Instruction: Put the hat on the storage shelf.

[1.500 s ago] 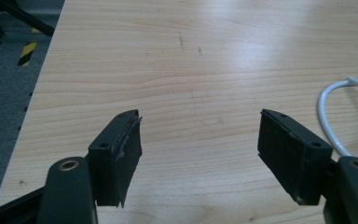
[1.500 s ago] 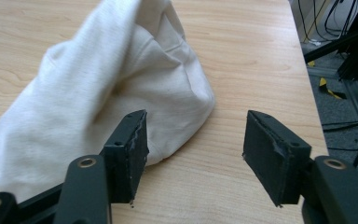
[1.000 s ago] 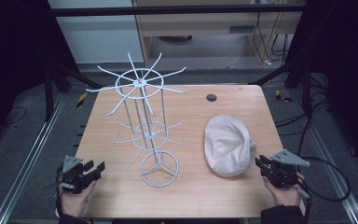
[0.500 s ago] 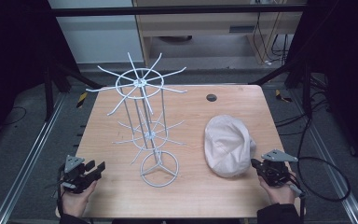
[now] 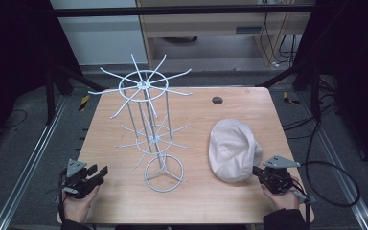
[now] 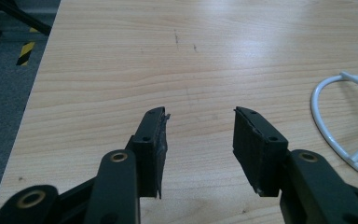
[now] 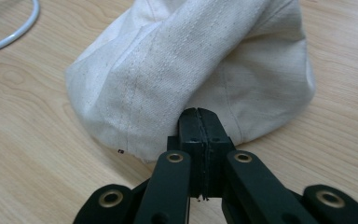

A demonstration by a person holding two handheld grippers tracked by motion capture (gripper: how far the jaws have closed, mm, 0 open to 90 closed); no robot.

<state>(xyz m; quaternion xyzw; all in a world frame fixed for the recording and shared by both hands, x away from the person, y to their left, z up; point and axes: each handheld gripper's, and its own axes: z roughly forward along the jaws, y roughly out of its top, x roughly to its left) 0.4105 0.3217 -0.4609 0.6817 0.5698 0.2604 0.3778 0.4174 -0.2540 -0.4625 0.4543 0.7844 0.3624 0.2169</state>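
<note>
Cap (image 5: 234, 151) lies crown-up on the counter (image 5: 196, 115) at about four o'clock from the white wire rack (image 5: 151, 129), near but apart from its ring base; the right hand-held gripper (image 5: 258, 171) sits at the cap's five o'clock edge, and in the right gripper view its jaws are pressed together at the hem of the cream fabric (image 7: 191, 70); whether a fold of cloth is pinched between them or they merely touch it I cannot tell. The left hand-held gripper (image 5: 98, 173) rests at the counter's seven o'clock corner, jaws spread wide over bare wood, holding nothing; the rack's base ring (image 6: 340, 126) shows at three o'clock in the left gripper view.

Judging from this, the step in hand is taking hold of the cap at its rim; the next move likely calls for a firm pinch on the hem, then a lift clear of the counter toward one of the rack's upper prongs (image 5: 172, 76) at eleven o'clock, with the free gripper ready to steady the rack.
</note>
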